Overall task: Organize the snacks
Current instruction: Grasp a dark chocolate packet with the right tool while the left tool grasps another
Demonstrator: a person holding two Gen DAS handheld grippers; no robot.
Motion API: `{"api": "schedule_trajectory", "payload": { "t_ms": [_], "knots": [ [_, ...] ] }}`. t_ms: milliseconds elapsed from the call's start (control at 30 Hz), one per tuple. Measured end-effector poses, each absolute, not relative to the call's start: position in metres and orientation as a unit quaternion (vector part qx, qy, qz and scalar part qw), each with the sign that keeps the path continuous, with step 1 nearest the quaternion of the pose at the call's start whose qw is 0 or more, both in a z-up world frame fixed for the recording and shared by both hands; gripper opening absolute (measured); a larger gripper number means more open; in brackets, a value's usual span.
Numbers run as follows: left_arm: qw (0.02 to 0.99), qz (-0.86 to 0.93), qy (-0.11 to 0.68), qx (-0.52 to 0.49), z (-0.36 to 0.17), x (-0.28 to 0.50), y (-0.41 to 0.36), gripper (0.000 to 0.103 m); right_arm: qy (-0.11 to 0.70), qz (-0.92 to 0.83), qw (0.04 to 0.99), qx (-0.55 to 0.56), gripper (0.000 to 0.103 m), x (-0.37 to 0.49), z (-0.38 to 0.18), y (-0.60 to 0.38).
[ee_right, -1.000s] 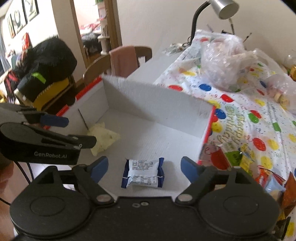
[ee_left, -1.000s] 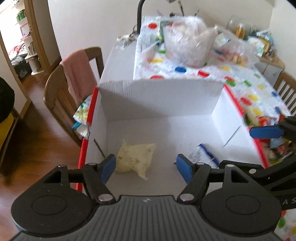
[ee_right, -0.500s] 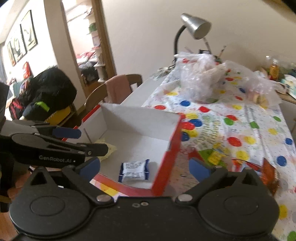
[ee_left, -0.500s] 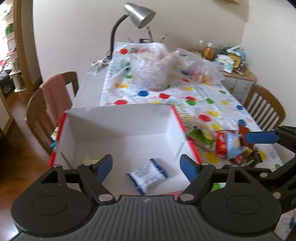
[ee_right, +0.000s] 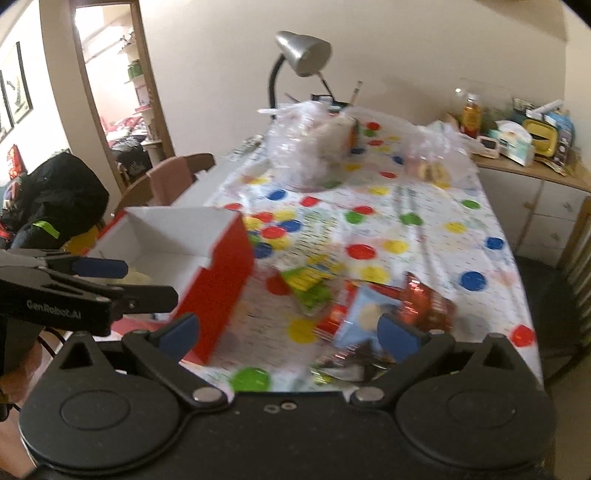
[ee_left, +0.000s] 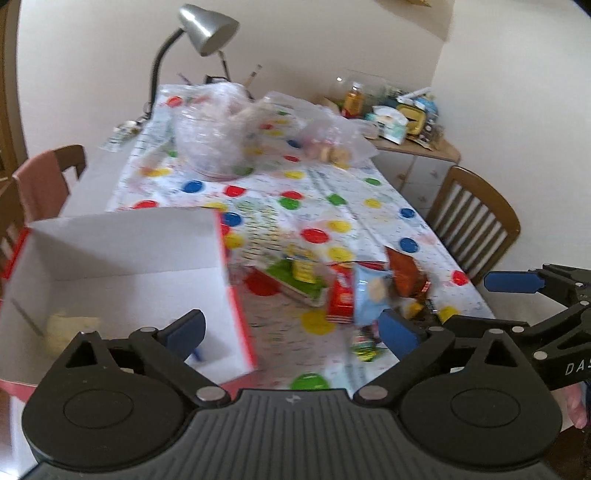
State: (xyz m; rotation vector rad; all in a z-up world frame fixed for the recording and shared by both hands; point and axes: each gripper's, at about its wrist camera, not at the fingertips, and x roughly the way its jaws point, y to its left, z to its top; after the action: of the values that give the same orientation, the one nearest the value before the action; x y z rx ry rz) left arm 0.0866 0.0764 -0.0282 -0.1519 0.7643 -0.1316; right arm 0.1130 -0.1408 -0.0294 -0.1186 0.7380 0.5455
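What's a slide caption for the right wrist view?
Open right tongs facing loose snack packets beside the red box.

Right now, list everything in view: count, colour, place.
box: 1, white inside, red outside, near left of the table
yellow packet: 1, pale yellow, on the box floor
snack packets: a pile, count unclear, red, blue, green, right of the box
tablecloth: 1, white with coloured dots
clear bags: 2, far end of the table
desk lamp: 1, silver
chairs: 2, wooden, one on each side
left gripper: jaws open
right gripper: jaws open
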Motion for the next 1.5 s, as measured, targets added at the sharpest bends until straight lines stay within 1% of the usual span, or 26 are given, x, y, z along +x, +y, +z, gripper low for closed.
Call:
{"api": "schedule_trajectory", "payload": {
  "t_ms": [333,600,800,867,1067,1100,1167,1233,1267,1300,1333,1367,1400,1433,1467,1500],
  "knots": [
    [0.900,-0.067,0.427,-0.056,-0.072,0.130,0.004,0.101,0.393,0.251,0.880,-0.095,0.103,0.146,-0.069,-0.206],
    [0.889,-0.070,0.453,-0.016,-0.102,0.158,-0.032,0.101,0.435,0.273,0.850,-0.112,0.099,0.181,-0.114,-0.222],
    [0.877,-0.073,0.476,0.005,-0.120,0.179,-0.050,0.101,0.453,0.295,0.832,-0.126,0.094,0.198,-0.137,-0.221],
    [0.874,-0.073,0.480,0.008,-0.125,0.184,-0.053,0.101,0.458,0.301,0.827,-0.127,0.089,0.203,-0.143,-0.221],
    [0.867,-0.074,0.492,0.013,-0.136,0.196,-0.061,0.099,0.461,0.313,0.819,-0.137,0.082,0.212,-0.155,-0.217],
    [0.866,-0.074,0.494,0.013,-0.138,0.198,-0.062,0.096,0.461,0.315,0.818,-0.138,0.081,0.213,-0.156,-0.216],
    [0.863,-0.075,0.500,0.011,-0.141,0.202,-0.063,0.090,0.461,0.319,0.816,-0.139,0.076,0.216,-0.157,-0.214],
    [0.860,-0.080,0.504,0.007,-0.142,0.204,-0.064,0.079,0.461,0.320,0.816,-0.140,0.074,0.218,-0.159,-0.213],
    [0.858,-0.083,0.507,0.006,-0.143,0.205,-0.065,0.077,0.460,0.323,0.815,-0.140,0.071,0.218,-0.159,-0.212],
    [0.857,-0.086,0.509,0.006,-0.144,0.206,-0.066,0.071,0.460,0.325,0.814,-0.141,0.070,0.219,-0.159,-0.212],
    [0.855,-0.089,0.510,0.008,-0.144,0.206,-0.068,0.066,0.460,0.327,0.813,-0.142,0.067,0.219,-0.160,-0.212],
    [0.854,-0.092,0.512,0.008,-0.145,0.206,-0.069,0.064,0.459,0.329,0.813,-0.144,0.064,0.218,-0.160,-0.212],
    [0.852,-0.095,0.515,0.007,-0.145,0.205,-0.069,0.059,0.458,0.329,0.813,-0.145,0.063,0.217,-0.160,-0.212],
    [0.851,-0.097,0.516,0.005,-0.146,0.205,-0.069,0.055,0.458,0.330,0.813,-0.143,0.060,0.217,-0.159,-0.213],
    [0.850,-0.098,0.517,0.003,-0.146,0.205,-0.069,0.052,0.459,0.331,0.812,-0.141,0.055,0.216,-0.159,-0.213],
    [0.850,-0.099,0.517,0.002,-0.146,0.205,-0.070,0.047,0.459,0.332,0.812,-0.139,0.051,0.215,-0.158,-0.213]
  ]
}}
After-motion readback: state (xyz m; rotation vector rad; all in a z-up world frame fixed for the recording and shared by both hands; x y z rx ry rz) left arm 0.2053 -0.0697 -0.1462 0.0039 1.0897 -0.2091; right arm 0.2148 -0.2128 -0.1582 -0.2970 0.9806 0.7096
